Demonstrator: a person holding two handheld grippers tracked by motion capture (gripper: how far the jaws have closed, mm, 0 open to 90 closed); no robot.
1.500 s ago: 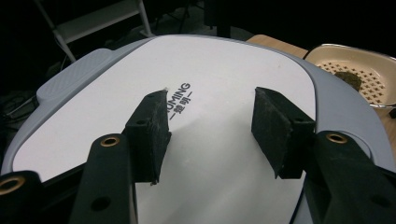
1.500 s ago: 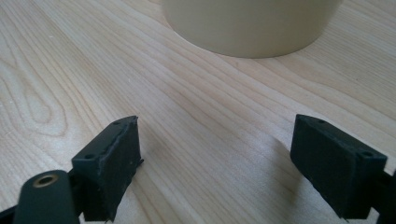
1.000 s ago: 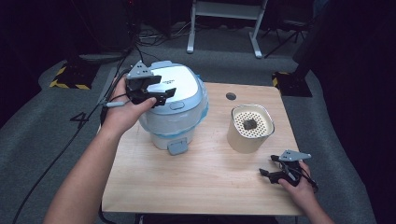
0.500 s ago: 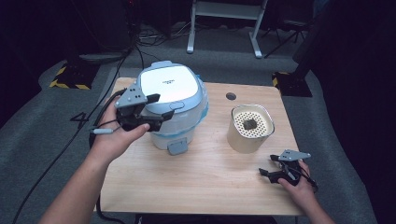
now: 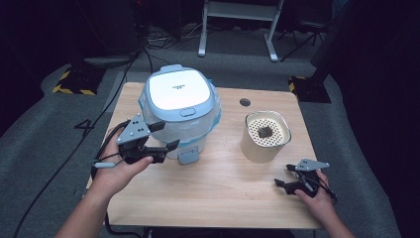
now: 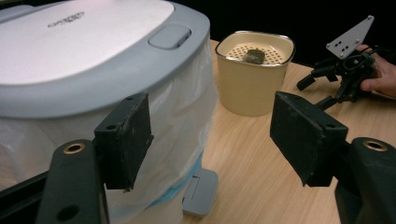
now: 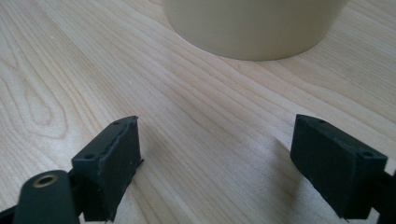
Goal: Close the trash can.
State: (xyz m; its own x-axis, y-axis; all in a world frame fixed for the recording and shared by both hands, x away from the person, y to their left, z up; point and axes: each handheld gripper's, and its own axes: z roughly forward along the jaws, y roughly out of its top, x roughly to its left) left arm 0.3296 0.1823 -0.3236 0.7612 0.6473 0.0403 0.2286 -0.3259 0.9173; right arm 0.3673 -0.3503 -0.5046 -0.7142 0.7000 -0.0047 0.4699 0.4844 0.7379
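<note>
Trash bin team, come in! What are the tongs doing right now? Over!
Left tongs open, beside the trash bin, lid shut. Right tongs open, low over the table. Cream container stands clear.

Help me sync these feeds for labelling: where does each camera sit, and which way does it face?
High view: above the person's side, looking forward and down on the wooden table; both forearms, left tool, right tool.
Left gripper view: on the left tool, facing the lidded bin and cream strainer container; own jaws apart.
Right gripper view: on the right tool, low over the table, facing the container's base; own jaws apart.
Shared: high and left gripper views both show bin, container, right tool.
</note>
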